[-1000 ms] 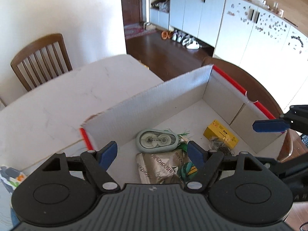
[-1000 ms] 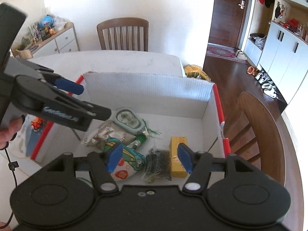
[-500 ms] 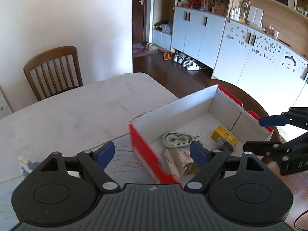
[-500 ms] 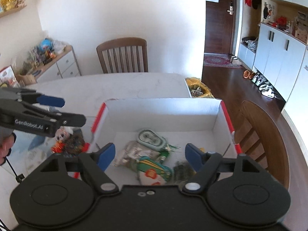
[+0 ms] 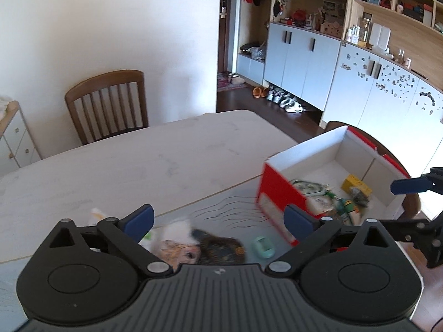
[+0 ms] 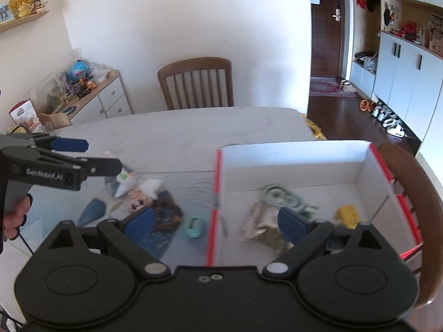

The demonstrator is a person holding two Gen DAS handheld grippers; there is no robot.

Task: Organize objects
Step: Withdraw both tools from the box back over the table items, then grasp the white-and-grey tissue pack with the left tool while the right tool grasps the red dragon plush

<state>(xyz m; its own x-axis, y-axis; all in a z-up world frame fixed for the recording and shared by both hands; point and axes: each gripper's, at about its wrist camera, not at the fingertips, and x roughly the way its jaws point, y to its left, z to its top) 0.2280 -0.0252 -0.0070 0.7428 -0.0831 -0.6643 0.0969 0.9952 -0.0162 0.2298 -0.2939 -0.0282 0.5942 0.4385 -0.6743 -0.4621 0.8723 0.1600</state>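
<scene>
The loose things left to sort lie on the tabletop (image 6: 171,130) to the left of the red-and-white cardboard box (image 6: 293,163), outside its left wall. Among them are a small mint-green object (image 5: 263,246), a dark patterned packet (image 5: 221,250) and a doll-like toy with white cloth (image 6: 138,196).

The left tool (image 5: 218,218) hangs right over this cluster, jaws opening with nothing between them. The toy and the dark packet show in the gap below, and the mint object sits just right of centre. The right tool (image 6: 214,218) straddles the box's left wall, its jaws also opening and gripping nothing; one blue finger is over the dark packet, the other over the box's contents. The left hand is therefore judged the nearer one for the next pick, and the carry would run rightward over the box wall.

The mint object's long axis appears to run roughly away from the cameras, though blur makes this uncertain.

The right wrist view shows the whole box interior: a pale green tape-dispenser-like object (image 6: 279,196), a silvery packet (image 6: 257,221) and a yellow box (image 6: 347,215). It also shows the left tool from the side, with the person's hand (image 6: 13,218) on its handle. The left wrist view shows the box's red outer wall and only one blue finger (image 5: 407,186) of the right tool at the edge.
</scene>
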